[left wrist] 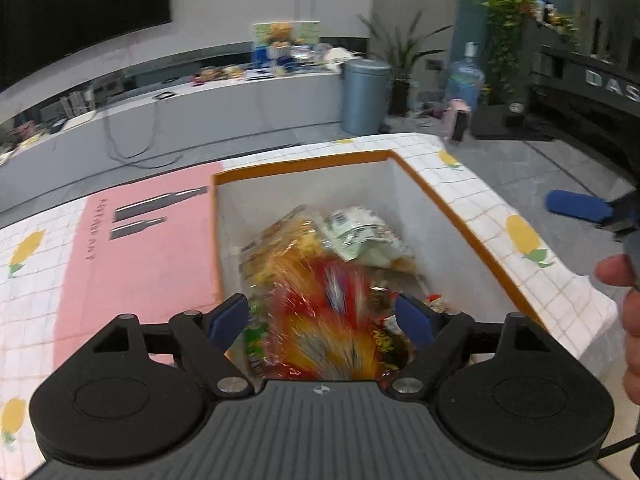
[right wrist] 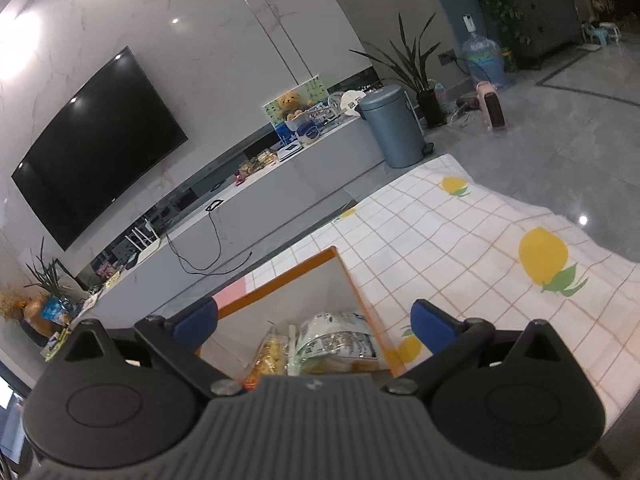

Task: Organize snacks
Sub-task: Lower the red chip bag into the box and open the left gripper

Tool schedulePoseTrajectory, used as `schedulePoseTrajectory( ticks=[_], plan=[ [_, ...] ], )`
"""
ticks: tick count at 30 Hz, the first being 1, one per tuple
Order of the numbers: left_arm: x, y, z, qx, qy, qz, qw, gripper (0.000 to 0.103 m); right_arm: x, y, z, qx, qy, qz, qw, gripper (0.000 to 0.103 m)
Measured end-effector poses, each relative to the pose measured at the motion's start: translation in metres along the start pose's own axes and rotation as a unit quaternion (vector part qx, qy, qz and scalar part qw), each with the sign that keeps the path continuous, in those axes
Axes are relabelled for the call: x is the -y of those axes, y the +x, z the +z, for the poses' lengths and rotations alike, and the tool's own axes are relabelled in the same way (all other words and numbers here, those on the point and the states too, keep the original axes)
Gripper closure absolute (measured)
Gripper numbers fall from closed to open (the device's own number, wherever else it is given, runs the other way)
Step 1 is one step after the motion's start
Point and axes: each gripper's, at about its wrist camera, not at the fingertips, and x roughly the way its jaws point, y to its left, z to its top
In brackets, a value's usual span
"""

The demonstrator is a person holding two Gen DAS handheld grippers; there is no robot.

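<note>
A white box with an orange rim (left wrist: 304,162) stands on the table and holds several snack packets. A red and yellow snack bag (left wrist: 320,316), blurred, lies between the spread fingers of my left gripper (left wrist: 320,316), just above the box; the pads do not touch it. A white and green packet (left wrist: 360,232) lies deeper in the box. My right gripper (right wrist: 314,322) is open and empty above the box's near right corner (right wrist: 360,296); the white packet (right wrist: 340,340) shows below it. The right gripper's blue finger (left wrist: 576,206) shows in the left wrist view.
The table wears a white checked cloth with yellow fruit prints (right wrist: 480,240). A pink card (left wrist: 140,248) lies left of the box. Beyond are a TV bench (right wrist: 280,184), a grey bin (right wrist: 394,124), plants and a grey floor.
</note>
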Motion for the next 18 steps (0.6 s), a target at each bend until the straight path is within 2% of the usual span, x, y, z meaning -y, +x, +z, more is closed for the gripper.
schedulePoseTrajectory(
  ticks=[2, 4, 7, 10, 13, 16, 18],
  plan=[
    [-0.003, -0.014, -0.001, 0.006, -0.006, 0.011, 0.9999, 0.005, 0.002, -0.013, -0.002, 0.001, -0.011, -0.008, 1.0, 0.003],
    [-0.005, -0.031, -0.003, 0.019, -0.013, 0.012, 0.9997, 0.005, 0.003, -0.03, -0.011, -0.006, -0.042, -0.035, 0.998, 0.003],
    [-0.004, -0.059, -0.008, 0.053, -0.008, -0.007, 0.9986, 0.008, 0.007, -0.047, -0.033, -0.029, -0.087, -0.087, 0.992, 0.003],
    [0.004, -0.082, -0.014, 0.056, -0.006, 0.0, 0.9984, 0.01, 0.01, -0.062, -0.063, -0.063, -0.124, -0.115, 0.984, 0.003],
    [0.016, -0.099, -0.019, 0.061, -0.01, 0.003, 0.9981, 0.011, 0.008, -0.081, -0.084, -0.073, -0.123, -0.101, 0.984, 0.003],
    [0.016, -0.112, -0.028, 0.064, -0.036, 0.008, 0.9973, 0.011, -0.001, -0.101, -0.096, -0.069, -0.124, -0.083, 0.986, 0.003],
    [0.016, -0.119, -0.032, 0.063, -0.04, -0.001, 0.9972, 0.011, -0.007, -0.113, -0.099, -0.064, -0.126, -0.085, 0.986, 0.003]
  ],
)
